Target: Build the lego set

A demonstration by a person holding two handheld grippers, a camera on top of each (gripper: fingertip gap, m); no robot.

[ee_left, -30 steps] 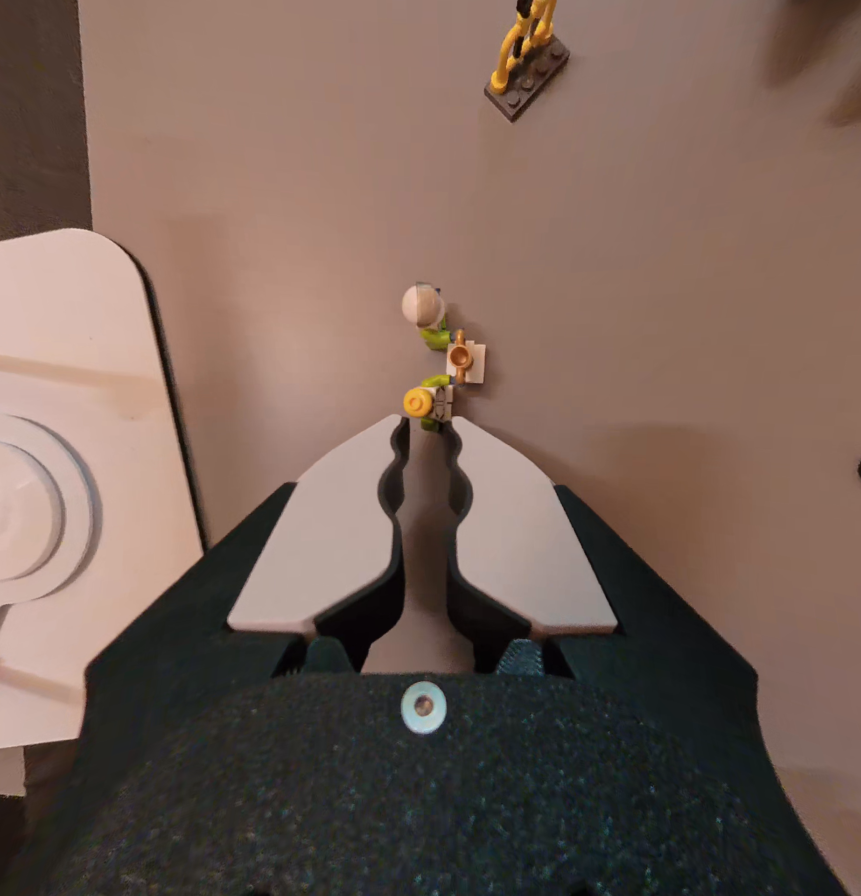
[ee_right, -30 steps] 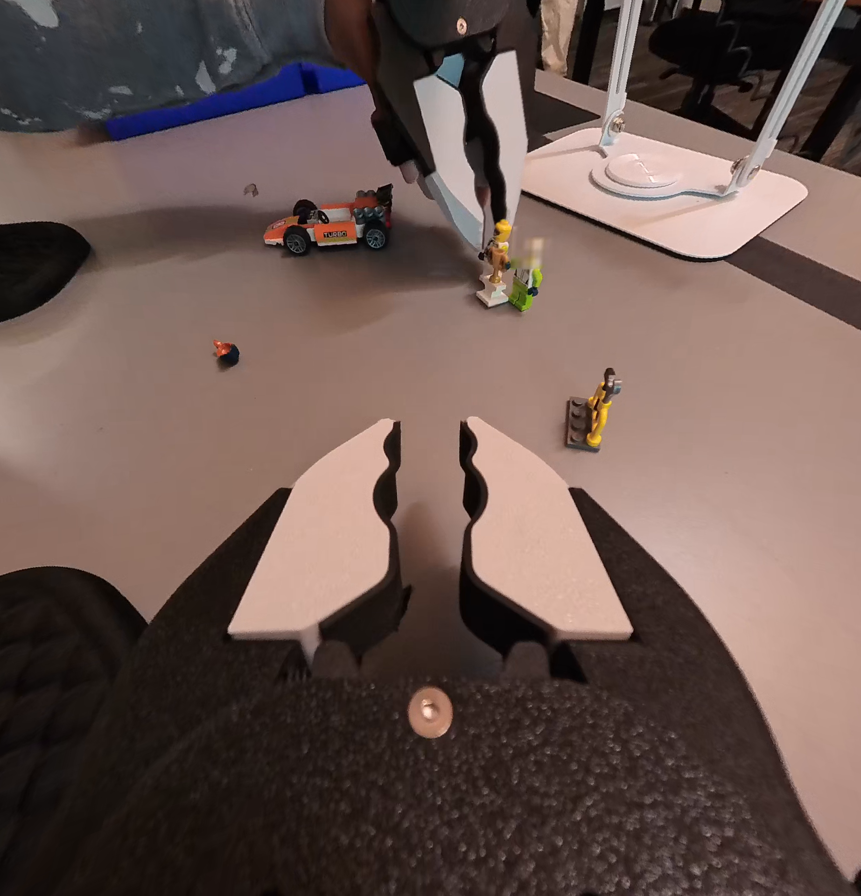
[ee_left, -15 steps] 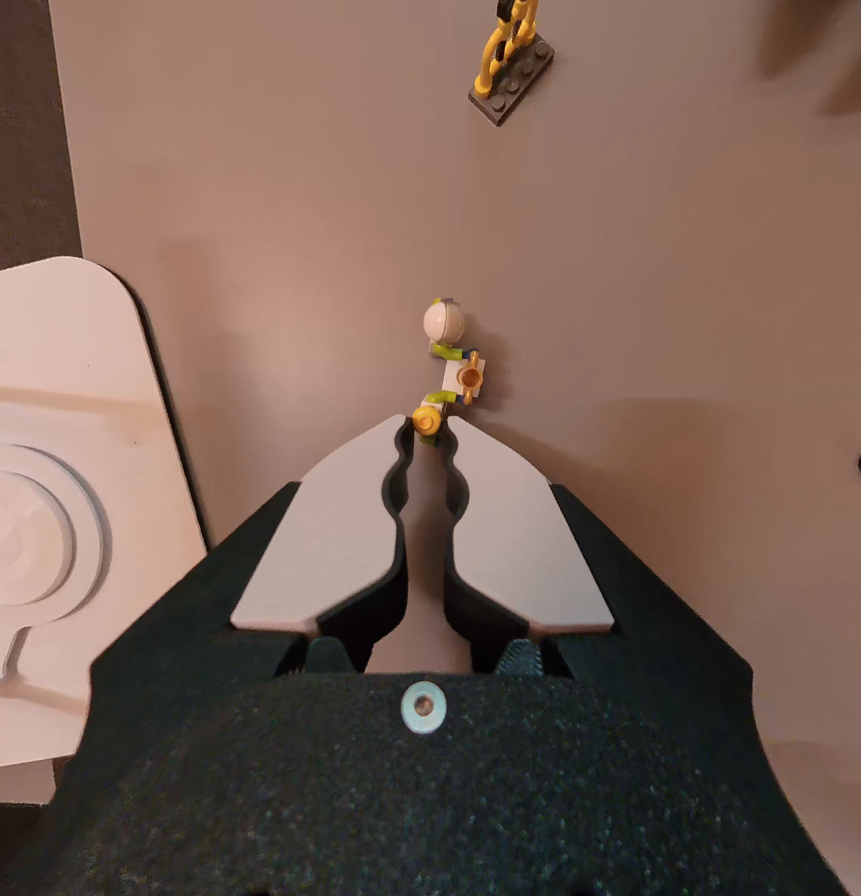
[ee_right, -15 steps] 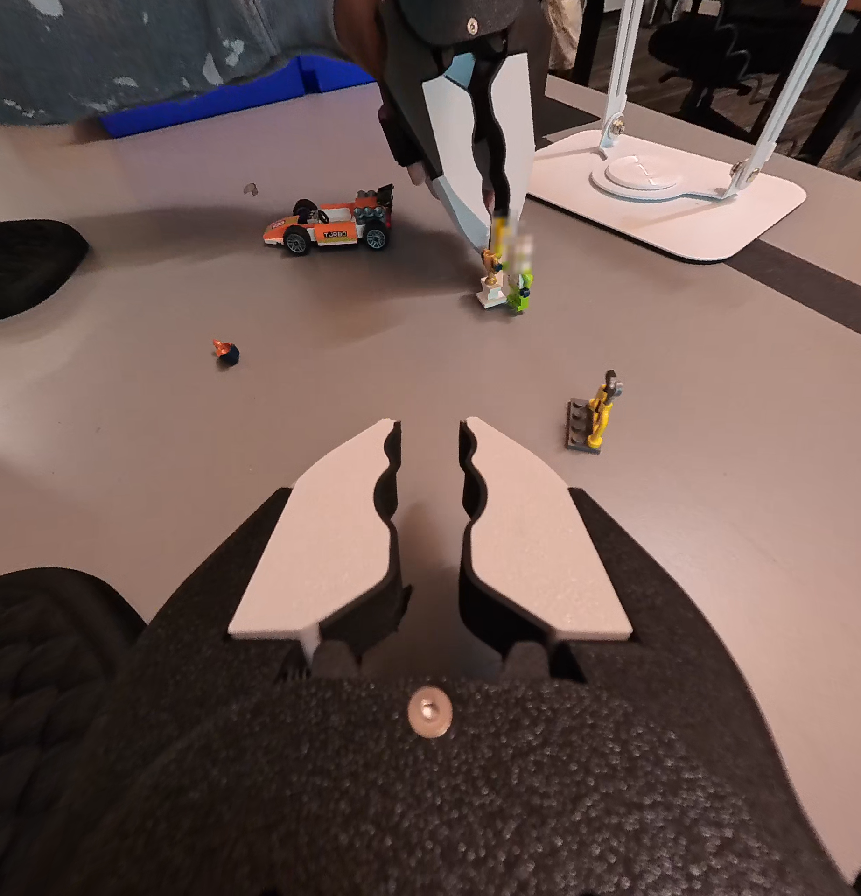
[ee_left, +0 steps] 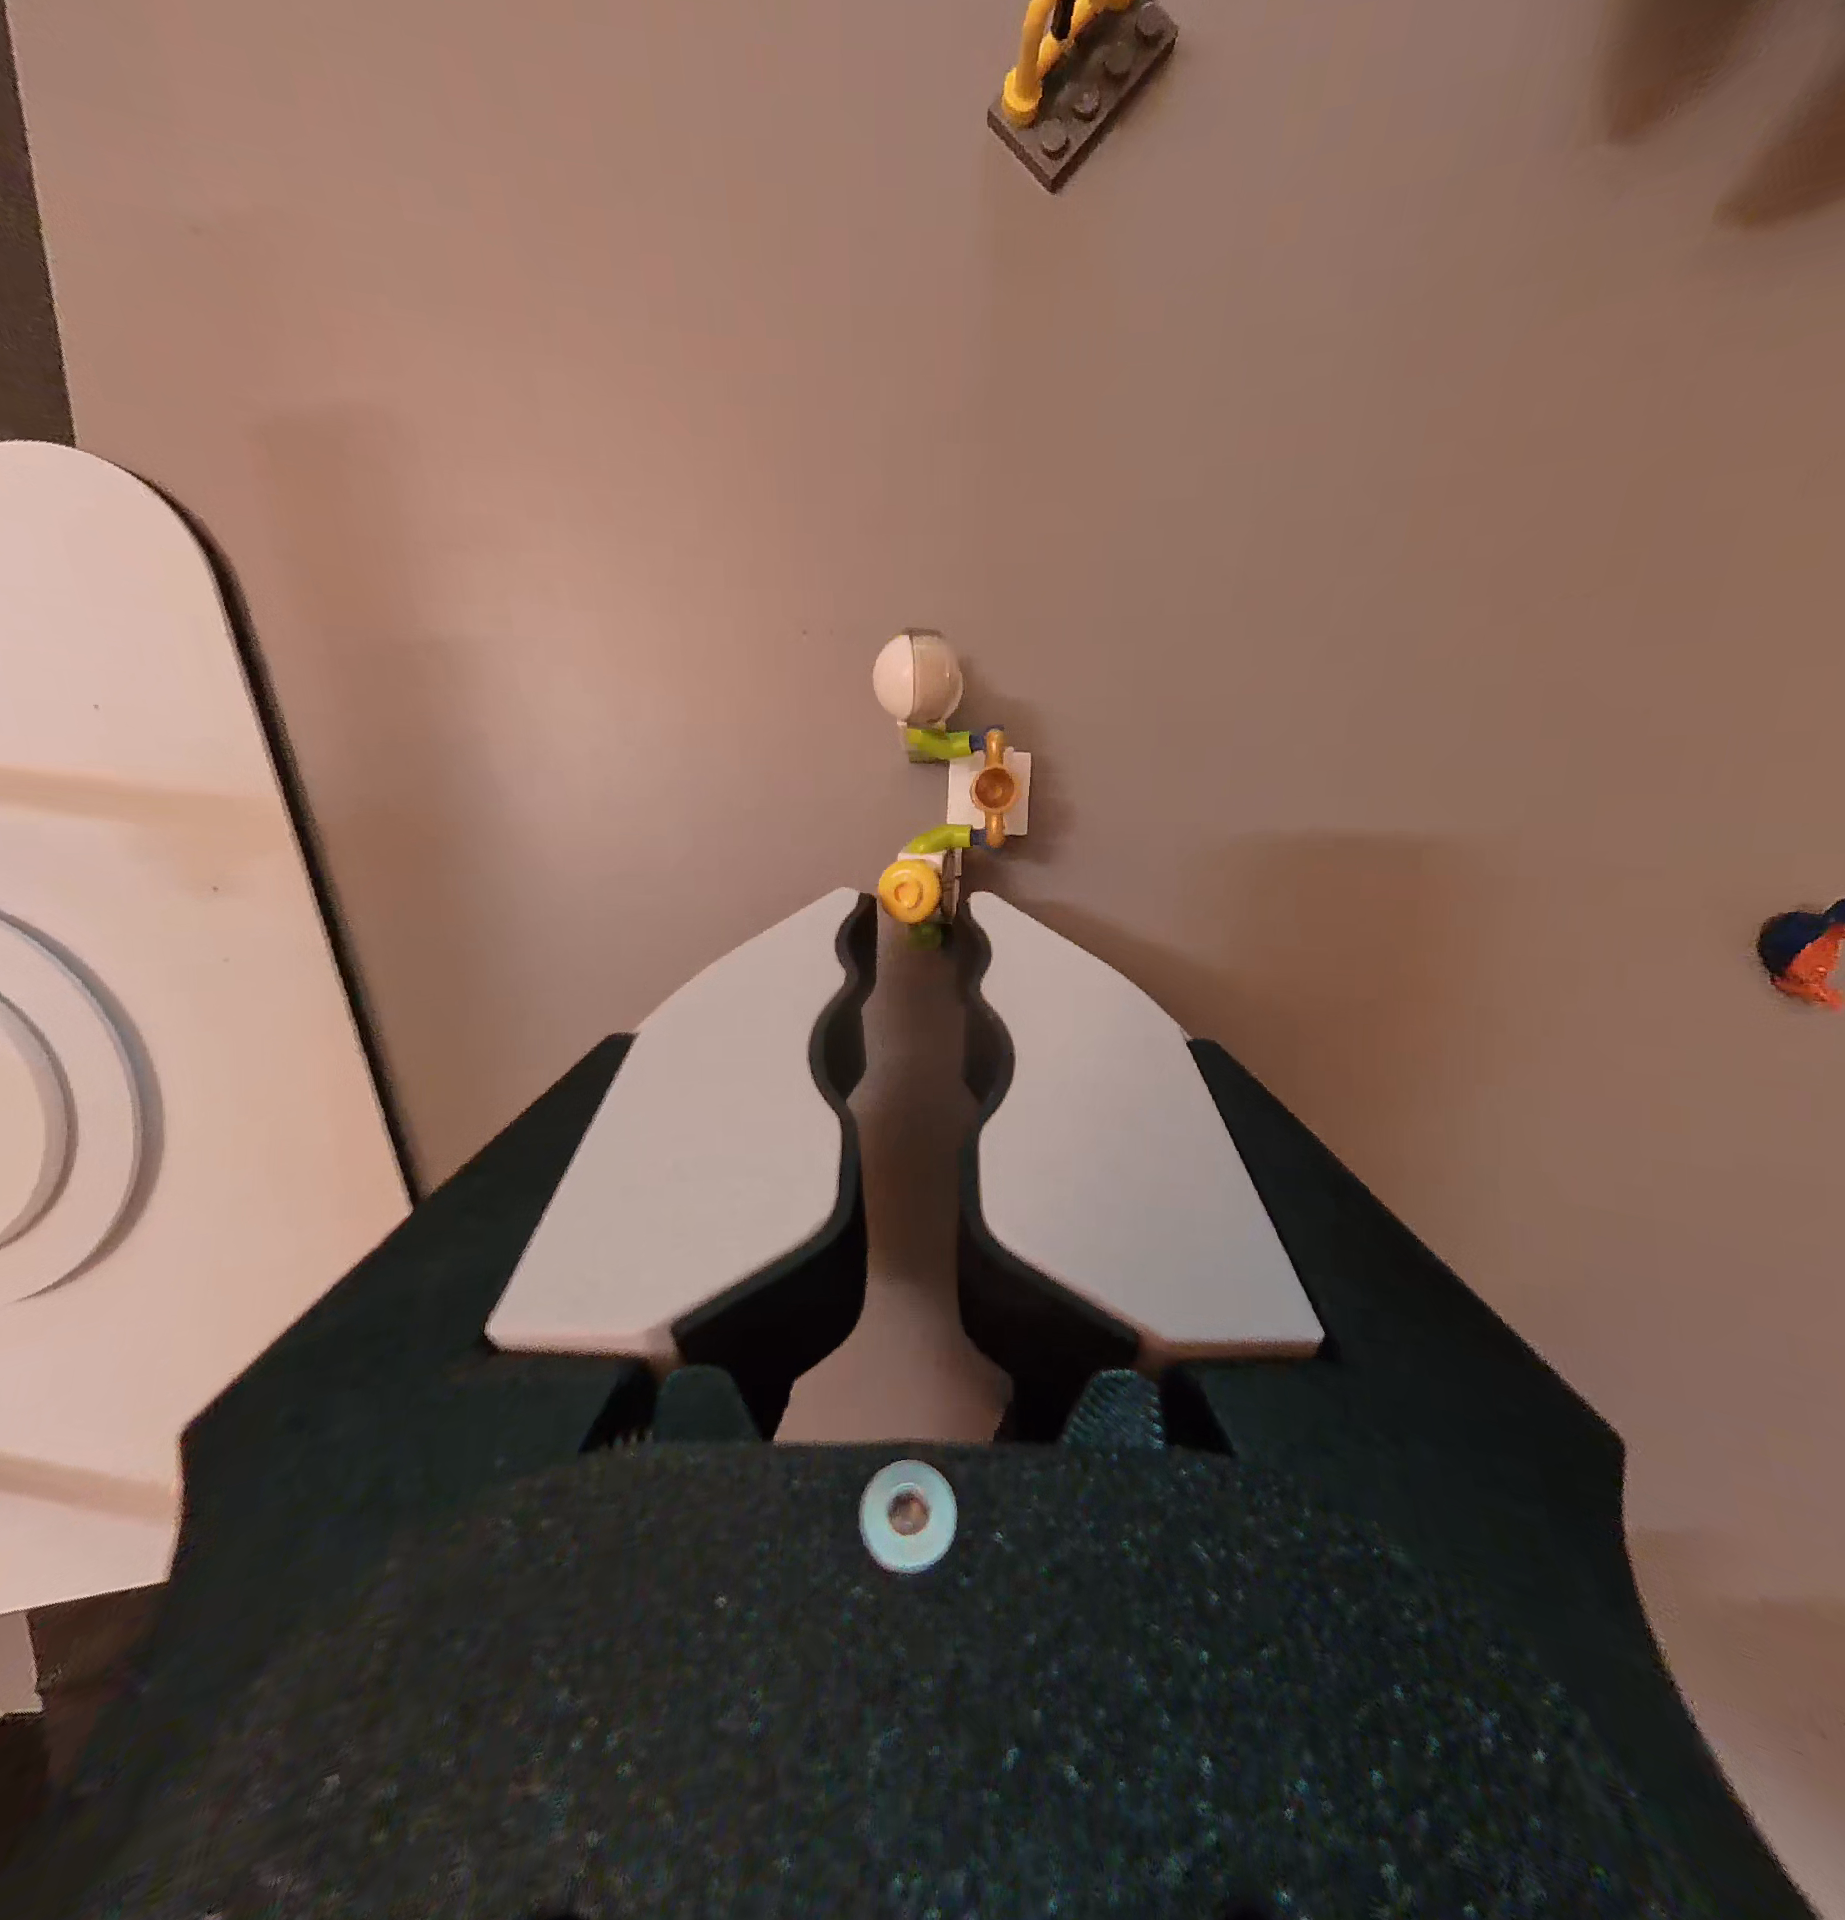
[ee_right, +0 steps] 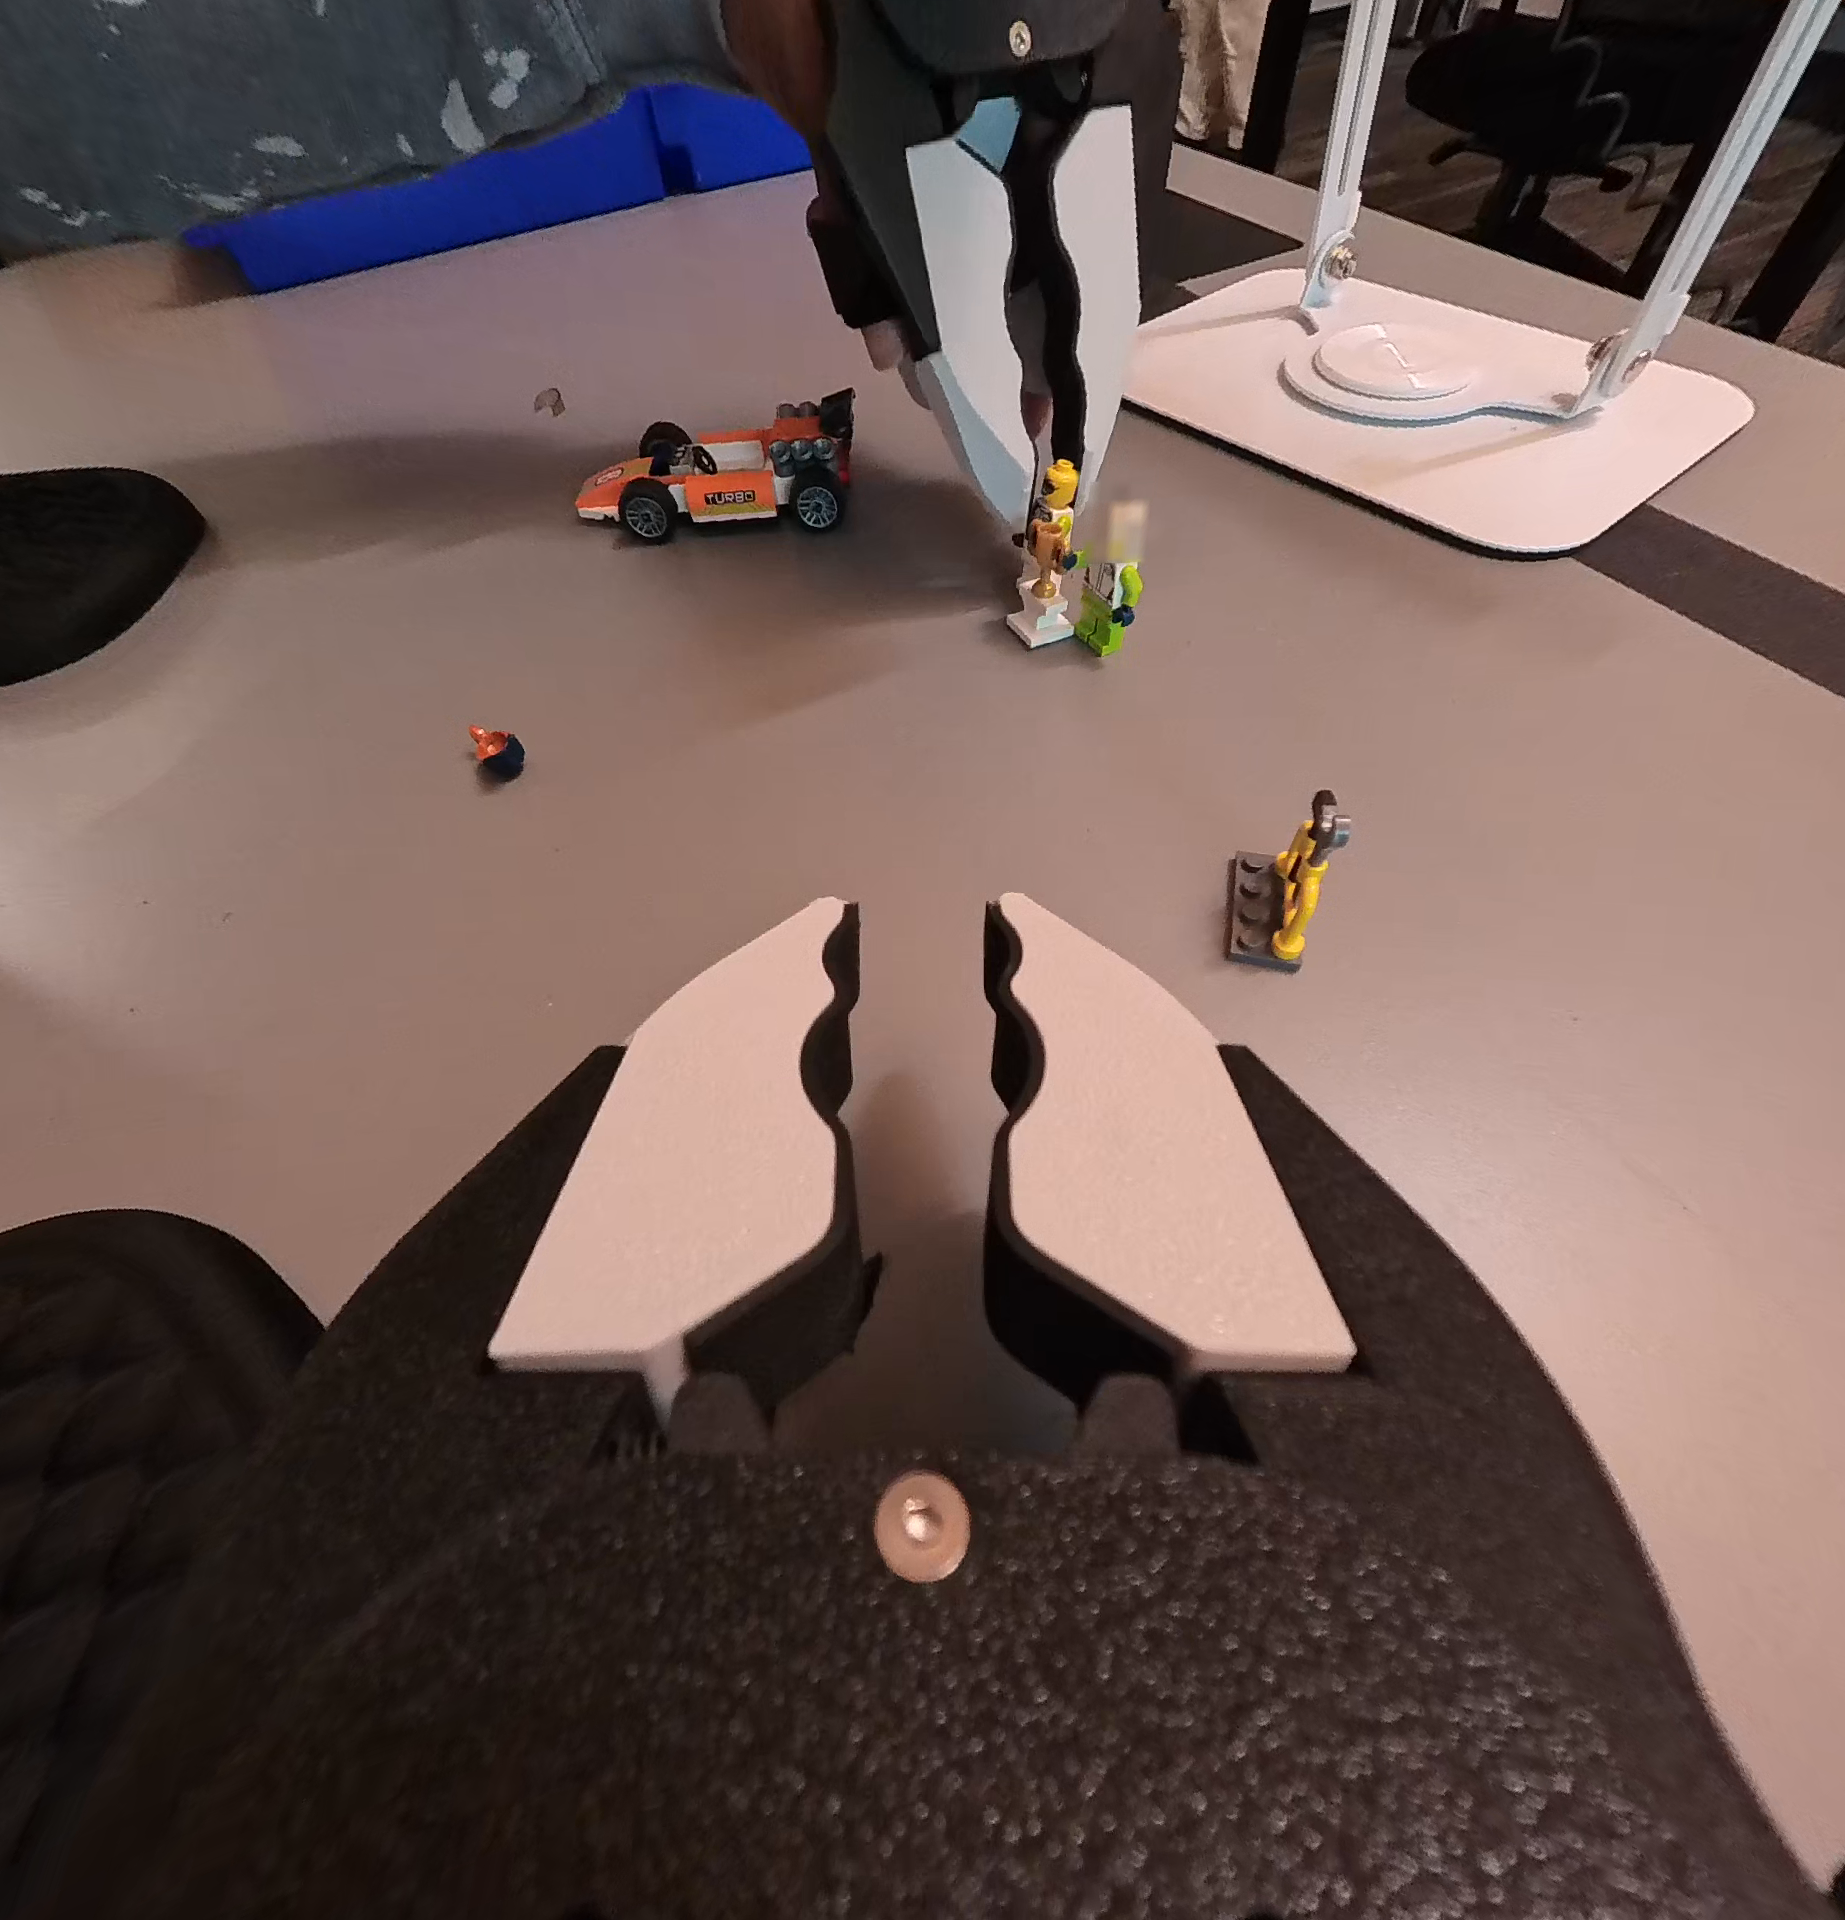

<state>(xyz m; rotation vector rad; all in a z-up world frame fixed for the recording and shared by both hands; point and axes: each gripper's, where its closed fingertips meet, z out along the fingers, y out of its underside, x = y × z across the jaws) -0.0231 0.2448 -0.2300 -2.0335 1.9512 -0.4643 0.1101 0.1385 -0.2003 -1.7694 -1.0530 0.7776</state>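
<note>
Two lime-green minifigures stand at a gold trophy (ee_left: pixel 994 792) on a white base (ee_right: pixel 1037 621). One wears a white helmet (ee_left: pixel 918 670) and also shows in the right wrist view (ee_right: pixel 1105 597). The other has a bare yellow head (ee_left: pixel 910 894) (ee_right: pixel 1060 483). My left gripper (ee_left: pixel 916 914) points straight down over the bare head, its jaws a little apart, with the head at the fingertips and not pinched. It shows in the right wrist view (ee_right: pixel 1048 468), held by a hand. My right gripper (ee_right: pixel 920 914) is open and empty, low over the table at the near side.
An orange race car (ee_right: pixel 720 488) stands at the back left. A small orange and navy cap piece (ee_right: pixel 497 750) (ee_left: pixel 1806 951) lies loose. A grey plate with a yellow stand and wrench (ee_right: pixel 1282 894) (ee_left: pixel 1079 94) sits right. A white lamp base (ee_right: pixel 1437 405) (ee_left: pixel 87 987) sits at the back right. One gripper's finger ends stand about 20 cm off the other's.
My left gripper has shifted slightly over the bare-headed minifigure, with its gap unchanged. The right gripper has not moved.
</note>
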